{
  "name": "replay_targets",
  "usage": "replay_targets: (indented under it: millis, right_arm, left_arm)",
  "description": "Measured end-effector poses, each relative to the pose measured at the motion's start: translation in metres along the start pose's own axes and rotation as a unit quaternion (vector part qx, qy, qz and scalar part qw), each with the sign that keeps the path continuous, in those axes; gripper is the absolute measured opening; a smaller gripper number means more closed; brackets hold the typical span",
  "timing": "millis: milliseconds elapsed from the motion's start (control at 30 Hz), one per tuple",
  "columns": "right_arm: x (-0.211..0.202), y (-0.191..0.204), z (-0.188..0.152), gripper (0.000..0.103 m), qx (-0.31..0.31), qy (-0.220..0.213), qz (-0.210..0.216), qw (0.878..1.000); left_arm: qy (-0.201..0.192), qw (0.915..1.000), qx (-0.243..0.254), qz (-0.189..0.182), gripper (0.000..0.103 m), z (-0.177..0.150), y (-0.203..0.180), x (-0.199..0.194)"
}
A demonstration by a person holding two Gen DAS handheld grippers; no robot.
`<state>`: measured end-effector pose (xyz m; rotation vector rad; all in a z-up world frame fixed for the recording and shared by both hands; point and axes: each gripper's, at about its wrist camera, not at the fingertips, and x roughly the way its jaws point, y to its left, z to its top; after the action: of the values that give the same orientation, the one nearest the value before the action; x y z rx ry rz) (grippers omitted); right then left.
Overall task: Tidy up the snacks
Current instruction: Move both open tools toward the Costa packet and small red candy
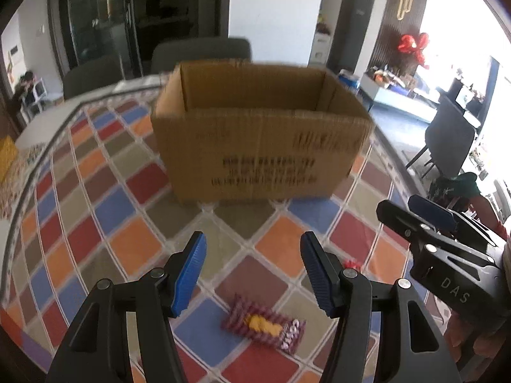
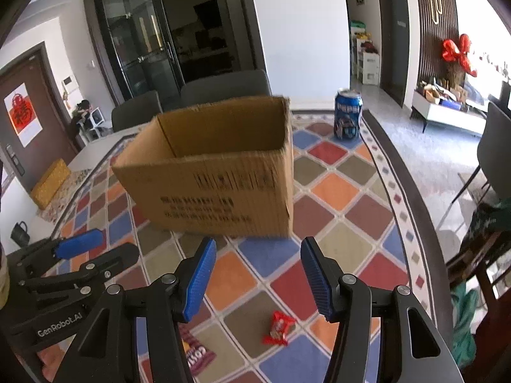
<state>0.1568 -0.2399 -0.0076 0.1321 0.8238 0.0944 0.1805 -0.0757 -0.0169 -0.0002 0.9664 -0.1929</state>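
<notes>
An open cardboard box (image 1: 255, 134) stands on the chequered tablecloth; it also shows in the right wrist view (image 2: 217, 172). A purple snack packet (image 1: 263, 327) lies on the cloth below my open, empty left gripper (image 1: 252, 271); part of it shows in the right wrist view (image 2: 194, 354). A small red candy wrapper (image 2: 279, 327) lies below my open, empty right gripper (image 2: 258, 274); its tip shows in the left wrist view (image 1: 350, 264). The right gripper shows in the left wrist view (image 1: 415, 214), the left gripper in the right wrist view (image 2: 80, 242). A blue can (image 2: 347, 113) stands right of the box.
Dark chairs (image 2: 223, 87) stand behind the table. A yellow box (image 2: 49, 182) lies at the table's left side. The table edge (image 2: 415, 191) curves along the right, with another chair (image 2: 495, 146) beyond it.
</notes>
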Motion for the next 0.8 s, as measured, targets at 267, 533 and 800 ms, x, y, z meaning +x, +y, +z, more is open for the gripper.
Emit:
replay_targets:
  millis: [267, 533, 800]
  right_arm:
    - [0.014, -0.013, -0.030, 0.056, 0.011, 0.040, -0.007, 0.999]
    - [0.023, -0.020, -0.061, 0.056, 0.015, 0.059, -0.017, 0.998]
    - [0.037, -0.018, -0.079, 0.056, -0.002, 0.080, -0.026, 0.996]
  left_arm:
    - [0.050, 0.9967, -0.060, 0.024, 0.060, -0.042, -0.002, 0.023]
    - [0.098, 0.9880, -0.115, 0.032, 0.060, -0.078, -0.002, 0.047]
    - [0.134, 0.9788, -0.151, 0.036, 0.061, -0.094, -0.004, 0.069]
